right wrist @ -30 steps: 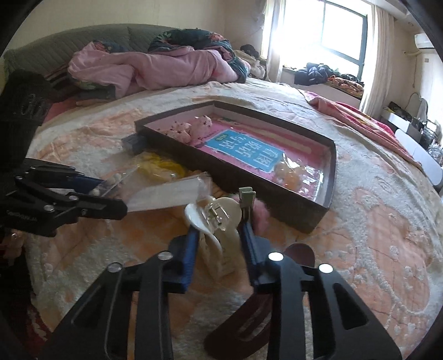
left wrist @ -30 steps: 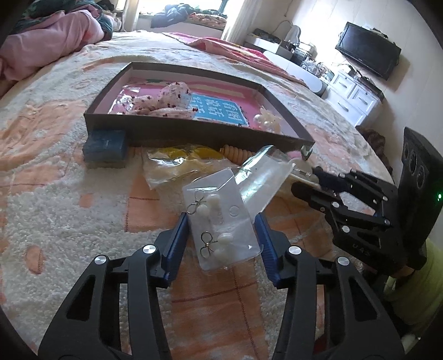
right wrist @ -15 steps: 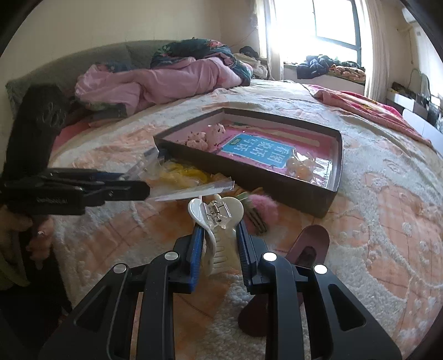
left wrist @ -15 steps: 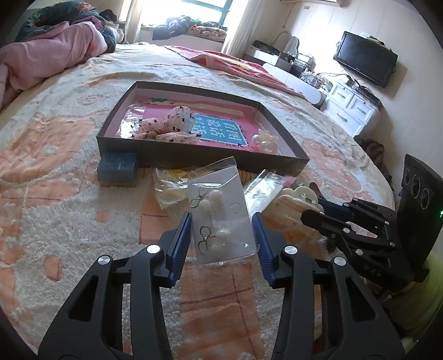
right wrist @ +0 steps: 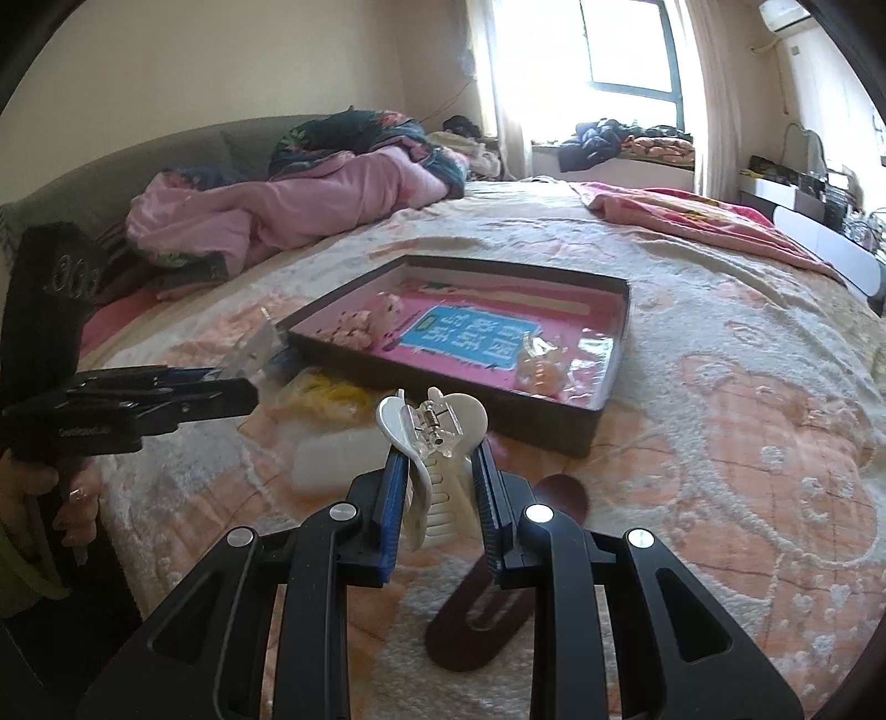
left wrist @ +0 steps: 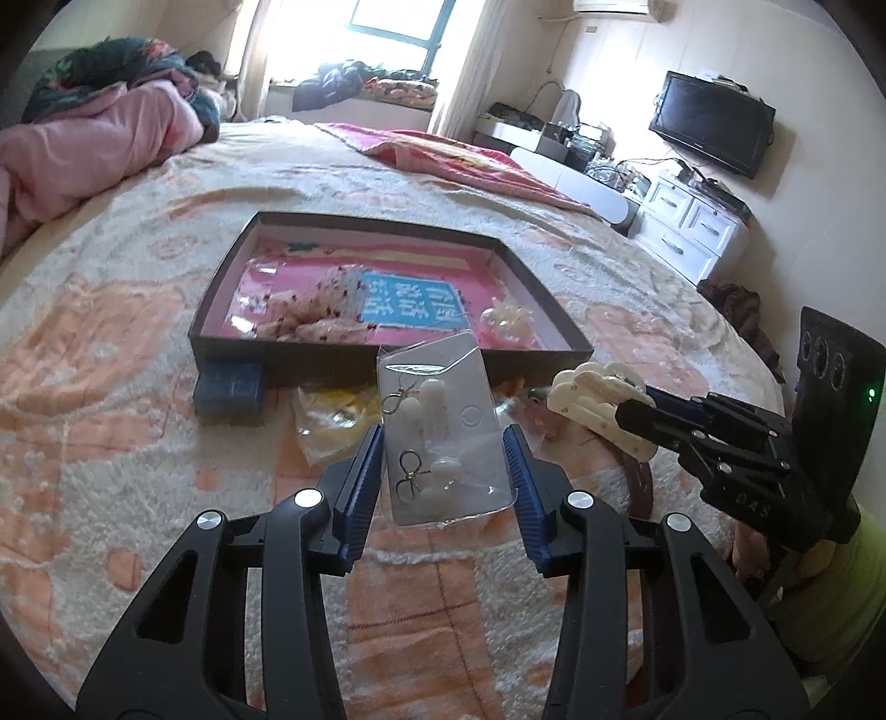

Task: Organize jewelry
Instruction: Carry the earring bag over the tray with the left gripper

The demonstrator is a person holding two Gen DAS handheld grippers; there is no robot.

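Left wrist view looks forward, close above the patterned peach-and-cream bedspread [left wrist: 111, 443], toward the window. Right wrist view faces likewise (from further right). Both share the shallow dark pink-lined cardboard tray [left wrist: 343, 363] [right wrist: 603, 410].

Daylight pours through the window [right wrist: 626, 50], blown out to white glare. Fisheye bending curves both views, with dark vignetted corners
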